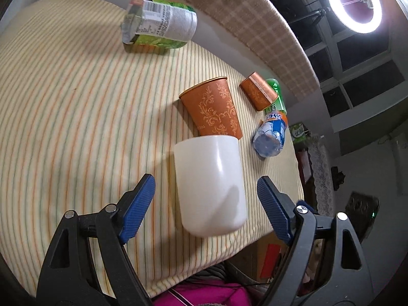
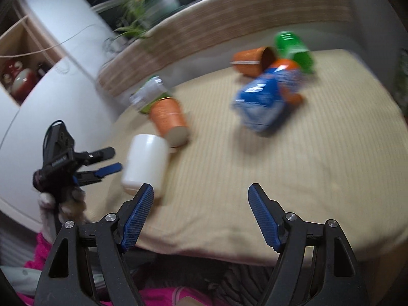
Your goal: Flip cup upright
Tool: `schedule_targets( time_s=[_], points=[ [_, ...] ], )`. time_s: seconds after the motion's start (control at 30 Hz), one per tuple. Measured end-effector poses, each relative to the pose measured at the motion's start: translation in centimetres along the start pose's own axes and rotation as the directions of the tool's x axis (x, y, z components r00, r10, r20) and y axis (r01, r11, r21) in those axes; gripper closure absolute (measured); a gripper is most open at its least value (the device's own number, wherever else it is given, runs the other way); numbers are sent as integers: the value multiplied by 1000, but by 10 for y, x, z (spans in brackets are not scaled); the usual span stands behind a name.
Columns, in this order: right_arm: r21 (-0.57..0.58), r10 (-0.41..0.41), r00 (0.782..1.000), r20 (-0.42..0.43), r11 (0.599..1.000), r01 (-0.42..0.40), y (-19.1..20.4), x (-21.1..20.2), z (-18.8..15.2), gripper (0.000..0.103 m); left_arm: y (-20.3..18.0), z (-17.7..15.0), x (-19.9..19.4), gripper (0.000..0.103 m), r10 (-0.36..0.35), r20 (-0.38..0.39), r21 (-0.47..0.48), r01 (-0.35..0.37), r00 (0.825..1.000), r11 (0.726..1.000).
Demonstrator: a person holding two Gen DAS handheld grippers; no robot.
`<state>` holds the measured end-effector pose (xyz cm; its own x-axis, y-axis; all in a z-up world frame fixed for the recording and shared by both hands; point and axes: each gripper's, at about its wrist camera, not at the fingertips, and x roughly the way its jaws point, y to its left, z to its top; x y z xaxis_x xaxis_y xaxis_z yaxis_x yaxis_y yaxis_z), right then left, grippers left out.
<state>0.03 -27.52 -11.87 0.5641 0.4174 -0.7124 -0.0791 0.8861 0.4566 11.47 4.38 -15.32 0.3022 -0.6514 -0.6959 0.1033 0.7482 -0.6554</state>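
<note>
A white cup (image 1: 210, 188) lies on its side on the striped cloth near the table's front edge, its closed bottom toward my left gripper (image 1: 206, 191). That gripper is open, one blue pad on each side of the cup's bottom end, not touching it. The cup (image 2: 146, 164) also shows in the blurred right wrist view, with the left gripper (image 2: 107, 163) just left of it. My right gripper (image 2: 201, 199) is open and empty, above the front edge, right of the cup.
An orange patterned cup (image 1: 214, 109) lies on its side touching the white cup's far end. A second orange cup (image 1: 257, 93), a green bottle (image 1: 276, 95), a blue-labelled bottle (image 1: 271, 134) and a green-labelled can (image 1: 159, 23) also lie on the cloth. The table edge (image 1: 229, 250) is close.
</note>
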Motion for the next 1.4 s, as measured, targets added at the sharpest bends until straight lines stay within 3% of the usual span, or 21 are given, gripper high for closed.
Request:
schedule_targets(
  time_s=[0.27, 0.7, 0.93, 1.4],
  points=[
    [57, -74, 997, 15, 996, 73, -27, -17, -15, 26, -5, 10, 23, 19, -5, -51, 3, 5, 999, 1000],
    [84, -82, 996, 28, 993, 80, -35, -23, -20, 26, -2, 11, 49, 27, 11, -86, -9, -12, 996, 1000],
    [96, -88, 996, 32, 992, 85, -38, -24, -19, 26, -9, 5, 46, 28, 35, -53, 17, -34, 998, 999],
    [79, -102, 994, 43, 992, 98, -35, -25, -19, 26, -62, -18, 31, 29, 124, 90, 229, -141, 988, 963]
  ],
)
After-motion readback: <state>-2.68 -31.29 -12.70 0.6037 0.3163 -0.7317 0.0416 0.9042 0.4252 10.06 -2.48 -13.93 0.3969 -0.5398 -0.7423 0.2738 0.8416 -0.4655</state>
